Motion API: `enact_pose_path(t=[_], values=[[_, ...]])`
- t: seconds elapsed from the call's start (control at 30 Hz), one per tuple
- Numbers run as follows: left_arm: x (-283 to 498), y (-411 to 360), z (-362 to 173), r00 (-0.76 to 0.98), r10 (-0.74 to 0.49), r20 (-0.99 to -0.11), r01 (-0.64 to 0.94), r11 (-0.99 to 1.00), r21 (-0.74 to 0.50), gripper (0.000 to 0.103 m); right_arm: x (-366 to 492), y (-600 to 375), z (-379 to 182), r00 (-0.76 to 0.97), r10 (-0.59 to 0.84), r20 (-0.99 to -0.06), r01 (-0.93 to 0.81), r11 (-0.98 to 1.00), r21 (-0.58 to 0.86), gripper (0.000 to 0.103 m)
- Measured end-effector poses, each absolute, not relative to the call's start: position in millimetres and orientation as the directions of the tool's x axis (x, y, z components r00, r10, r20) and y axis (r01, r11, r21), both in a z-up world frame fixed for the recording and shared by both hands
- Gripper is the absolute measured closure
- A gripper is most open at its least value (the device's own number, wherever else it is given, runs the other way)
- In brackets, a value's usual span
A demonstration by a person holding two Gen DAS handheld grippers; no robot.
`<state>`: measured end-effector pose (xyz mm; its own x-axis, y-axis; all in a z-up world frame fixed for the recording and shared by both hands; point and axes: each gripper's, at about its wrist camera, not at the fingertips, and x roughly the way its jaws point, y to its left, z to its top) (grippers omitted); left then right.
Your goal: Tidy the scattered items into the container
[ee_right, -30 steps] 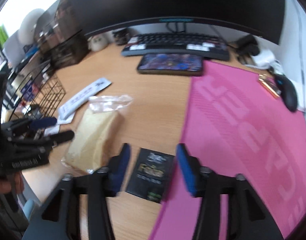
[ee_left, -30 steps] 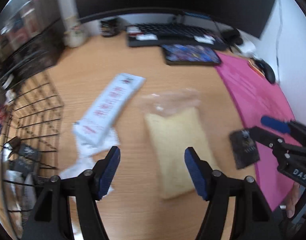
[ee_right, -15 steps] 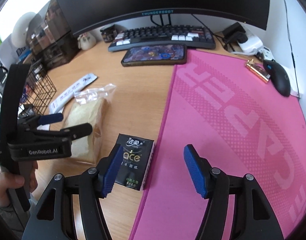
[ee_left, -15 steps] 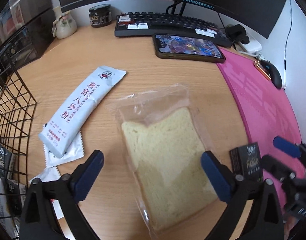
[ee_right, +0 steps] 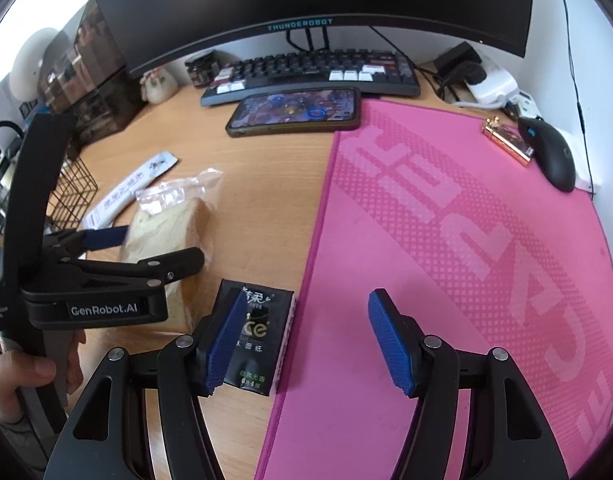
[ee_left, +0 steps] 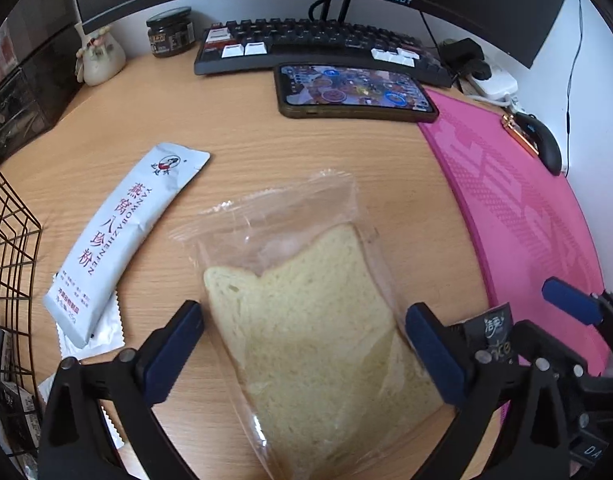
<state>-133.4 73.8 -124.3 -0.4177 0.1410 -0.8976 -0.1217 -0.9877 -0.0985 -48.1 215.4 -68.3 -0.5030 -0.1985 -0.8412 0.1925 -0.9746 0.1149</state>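
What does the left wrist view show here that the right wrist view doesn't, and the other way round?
Only the left wrist view shows items already lying inside the wire basket, and a second white sachet under the long white sachet.

Only the right wrist view shows the hand holding the left gripper, and the black tissue pack in full, straddling the edge of the pink mat.

Both show the bagged bread slice between the open left gripper's fingers, the open right gripper, phone, keyboard and mouse.
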Motion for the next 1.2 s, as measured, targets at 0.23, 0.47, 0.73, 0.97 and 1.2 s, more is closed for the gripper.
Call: enact_pose_path(t=[0.23, 0.47, 0.73, 0.97, 1.2], values=[[-118, 61, -121, -0.448, 0.156, -0.88, -0.159, -0.983, -0.093, 0.014, -47, 204, -73, -0.495, -0.184, -0.849, 0.201, -0.975, 0.094, 0.039], [-113, 41, -119, -0.447, 0.145, -0.883, -0.139, -0.986, -0.091, 0.016, -48, 183, -85, -0.49, -0.147, -0.859, 0.216, -0.975, 0.044, 0.021], [-110, 33, -118, -0.445, 0.145, -0.883, -0.136, -0.986, -0.093, 0.018, -46, 169, -91, -0.521, -0.139, -0.842, 0.268, -0.963, -0.006, 0.049], [-105, 34, -77, -0.504, 0.18, -0.845, -0.159, -0.981, -0.114, 0.046, -44, 182, -63, -0.518, -0.233, -0.823, 0.267, -0.958, 0.104, 0.053], [-113, 38, -95, -0.41, 0.171, -0.896, -0.15, -0.982, -0.118, 0.041, -32, 187, -44, -0.546, -0.233, -0.804, 0.262, -0.96, 0.1, 0.054]])
